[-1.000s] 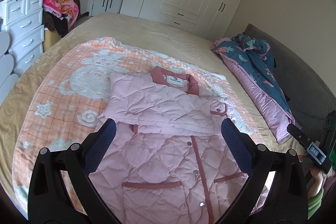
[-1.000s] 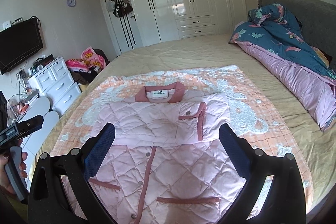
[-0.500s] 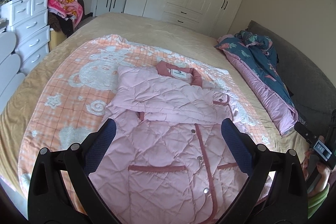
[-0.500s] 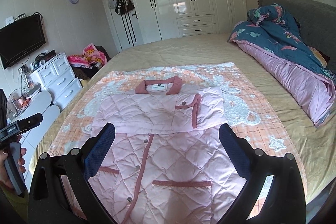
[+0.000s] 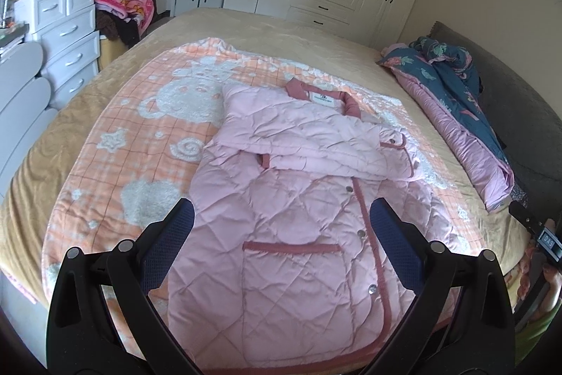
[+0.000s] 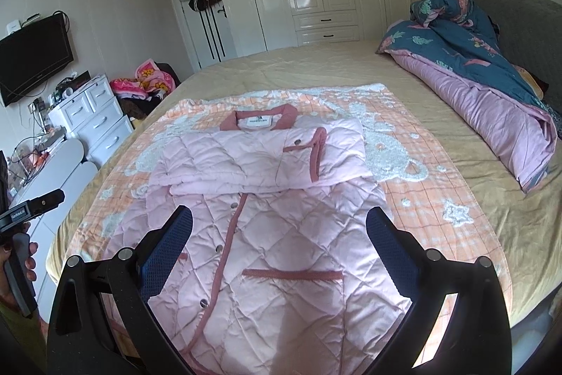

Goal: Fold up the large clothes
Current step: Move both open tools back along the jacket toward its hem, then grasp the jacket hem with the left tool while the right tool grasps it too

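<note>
Spread wide and gripping nothing — left gripper (image 5: 281, 220) and right gripper (image 6: 279, 224), both poised above the hem end. Below, flat on the orange blanket (image 5: 147, 136) over the bed (image 6: 351, 65) — pink quilted coat (image 6: 274, 220), sleeves folded across chest, collar far end.

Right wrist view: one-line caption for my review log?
Open right gripper above a pink quilted coat, sleeves folded across its chest, on an orange blanket on the bed.

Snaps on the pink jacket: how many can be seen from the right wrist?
4 snaps: one on the folded-over part of the jacket, three down its front trim, upper, middle, lower. Others may be hidden under the fold.
</note>
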`<state>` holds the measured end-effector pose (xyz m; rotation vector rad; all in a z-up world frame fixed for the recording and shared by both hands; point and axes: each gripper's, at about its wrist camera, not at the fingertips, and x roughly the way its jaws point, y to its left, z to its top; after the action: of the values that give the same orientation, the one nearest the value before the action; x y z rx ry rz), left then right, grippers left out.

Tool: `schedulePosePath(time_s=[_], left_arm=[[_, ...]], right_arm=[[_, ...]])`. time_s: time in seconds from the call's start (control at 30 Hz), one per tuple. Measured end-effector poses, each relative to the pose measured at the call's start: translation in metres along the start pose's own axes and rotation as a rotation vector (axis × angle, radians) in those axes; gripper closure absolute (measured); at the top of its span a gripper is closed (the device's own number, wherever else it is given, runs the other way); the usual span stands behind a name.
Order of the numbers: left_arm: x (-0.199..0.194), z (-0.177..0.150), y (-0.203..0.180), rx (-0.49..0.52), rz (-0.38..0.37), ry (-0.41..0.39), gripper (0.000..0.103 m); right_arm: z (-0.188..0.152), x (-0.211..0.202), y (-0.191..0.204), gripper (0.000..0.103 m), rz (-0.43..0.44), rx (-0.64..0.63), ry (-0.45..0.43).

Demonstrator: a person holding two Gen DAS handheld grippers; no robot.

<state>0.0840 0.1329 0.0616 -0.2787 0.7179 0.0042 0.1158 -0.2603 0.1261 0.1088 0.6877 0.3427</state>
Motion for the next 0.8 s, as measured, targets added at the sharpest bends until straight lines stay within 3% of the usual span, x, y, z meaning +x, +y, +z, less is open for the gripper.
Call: schedulePosePath(time_s=[0.23,0.73,0.8], left_arm=[[0.002,-0.023,0.022,-0.035,0.036,0.029,0.009],[0.015,-0.070,0.072,-0.104,0.022,0.133,0.010],[0.018,-0.077,0.076,-0.106,0.019,0.149,0.019]], right_arm=[[-0.021,0.005,-0.012,0.004,-0.014,0.004,0.034],[-0.043,0.014,-0.026,0.004,-0.015,0.020,0.081],[-0.047,0.016,-0.028,0.004,-0.018,0.022,0.091]])
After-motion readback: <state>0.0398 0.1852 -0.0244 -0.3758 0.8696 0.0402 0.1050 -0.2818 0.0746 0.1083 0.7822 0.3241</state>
